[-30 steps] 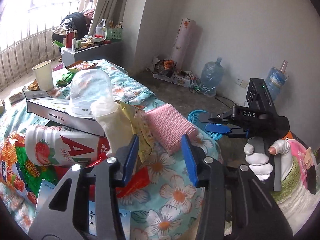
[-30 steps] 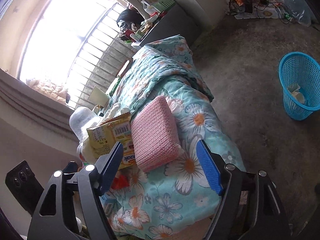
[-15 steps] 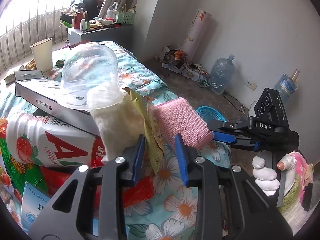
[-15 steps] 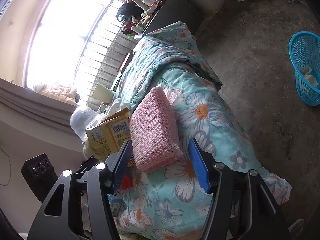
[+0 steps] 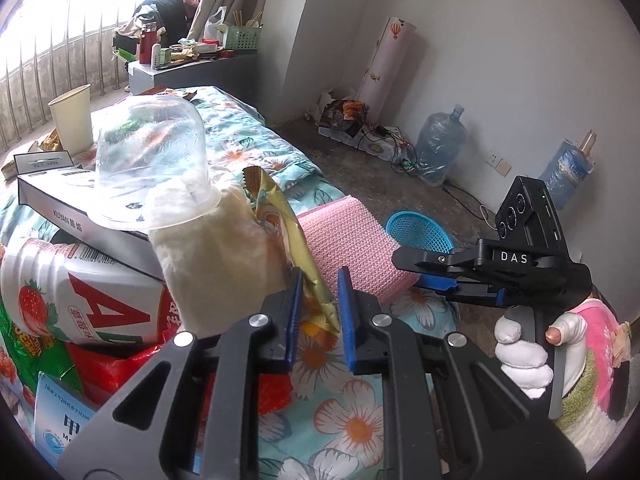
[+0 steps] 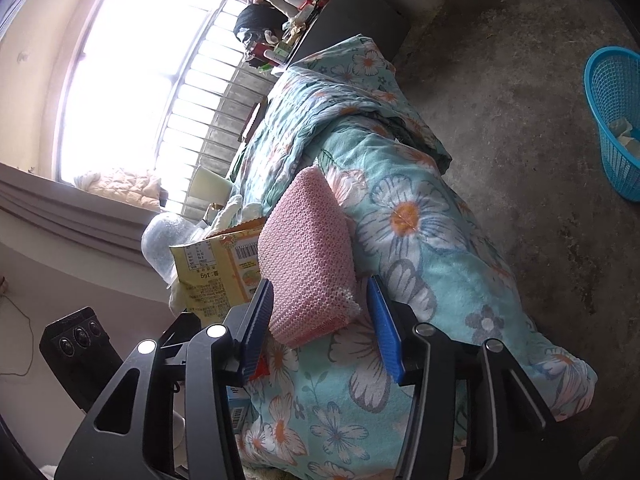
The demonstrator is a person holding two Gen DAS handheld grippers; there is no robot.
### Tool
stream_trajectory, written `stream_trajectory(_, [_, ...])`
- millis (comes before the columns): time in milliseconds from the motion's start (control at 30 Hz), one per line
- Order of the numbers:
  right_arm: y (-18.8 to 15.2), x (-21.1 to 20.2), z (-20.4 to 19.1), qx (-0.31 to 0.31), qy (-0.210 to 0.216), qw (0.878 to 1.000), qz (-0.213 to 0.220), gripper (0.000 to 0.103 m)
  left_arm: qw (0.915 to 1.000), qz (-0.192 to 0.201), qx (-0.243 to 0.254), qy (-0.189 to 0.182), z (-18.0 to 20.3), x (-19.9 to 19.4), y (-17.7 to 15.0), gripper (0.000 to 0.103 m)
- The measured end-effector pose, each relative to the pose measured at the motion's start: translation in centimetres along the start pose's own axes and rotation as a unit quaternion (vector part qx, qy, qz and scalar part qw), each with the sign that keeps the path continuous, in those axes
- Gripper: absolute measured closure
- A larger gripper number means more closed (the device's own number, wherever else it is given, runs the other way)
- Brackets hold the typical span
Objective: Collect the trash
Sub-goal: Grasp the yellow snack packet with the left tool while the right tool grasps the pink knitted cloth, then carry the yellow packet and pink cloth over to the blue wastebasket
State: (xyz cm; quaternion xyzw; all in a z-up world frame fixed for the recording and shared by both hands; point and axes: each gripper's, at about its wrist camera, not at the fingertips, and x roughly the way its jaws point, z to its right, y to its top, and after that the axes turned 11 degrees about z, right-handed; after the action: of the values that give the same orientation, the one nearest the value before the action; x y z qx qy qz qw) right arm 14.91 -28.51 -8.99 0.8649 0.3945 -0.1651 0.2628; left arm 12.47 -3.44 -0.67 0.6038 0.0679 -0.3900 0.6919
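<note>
Both grippers have pushed in toward the clutter on the bed, and both pairs of fingers stand closer together than a second ago.

From the left wrist camera, the left gripper [image 5: 318,308] has its blue pads on either side of the lower edge of a yellow snack wrapper [image 5: 290,236]. The gap is narrow, yet whether the pads actually pinch the foil is hard to tell from this angle. The wrapper stands upright between a cream cloth-like wad [image 5: 212,256] on its left and a pink knitted pad [image 5: 348,244] on its right. An upturned clear plastic cup [image 5: 150,160] sits on a grey box [image 5: 60,196], which lies across a strawberry drink bottle [image 5: 80,300]. A paper cup [image 5: 71,118] stands farther back on the floral quilt [image 5: 348,424]. On the floor beyond the pad is a blue basket [image 5: 420,232], and a gloved hand [image 5: 520,356] holds the right gripper [image 5: 434,280] near the pad's corner.

From the right wrist camera, the right gripper [image 6: 320,320] has its fingers apart, straddling the near end of the pink knitted pad [image 6: 308,256] without closing on it. The yellow snack wrapper [image 6: 220,268] leans against the pad's left side, printed face outward. The blue basket [image 6: 616,120] stands well apart on the concrete floor [image 6: 520,100], with crumpled paper inside.
</note>
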Motion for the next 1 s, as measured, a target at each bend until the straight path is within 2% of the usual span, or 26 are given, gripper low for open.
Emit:
stream_trajectory(167, [-0.2, 0.2, -0.5, -0.013, -0.005, 1.0, 0.0, 0.055, 1.0, 0.001, -0.004, 0.004, -0.2, 0.1, 0.0, 0.094])
stream_trajectory(233, [-0.5, 0.2, -0.6, -0.016, -0.006, 1.0, -0.002, 0.068, 1.0, 0.003, -0.002, 0.005, -0.1, 0.0, -0.1, 0.096])
stream_trajectory(400, [-0.7, -0.4, -0.9, -0.016, -0.009, 1.0, 0.01, 0.073, 0.9998, 0.016, 0.004, 0.007, -0.1, -0.8, -0.1, 0.099])
stream_trajectory(1000, [-0.6, -6.3, -0.7, -0.003, -0.019, 0.997, 0.08, 0.076, 0.9966, 0.075, 0.017, -0.029, 1.7, -4.6, 0.9, 0.101])
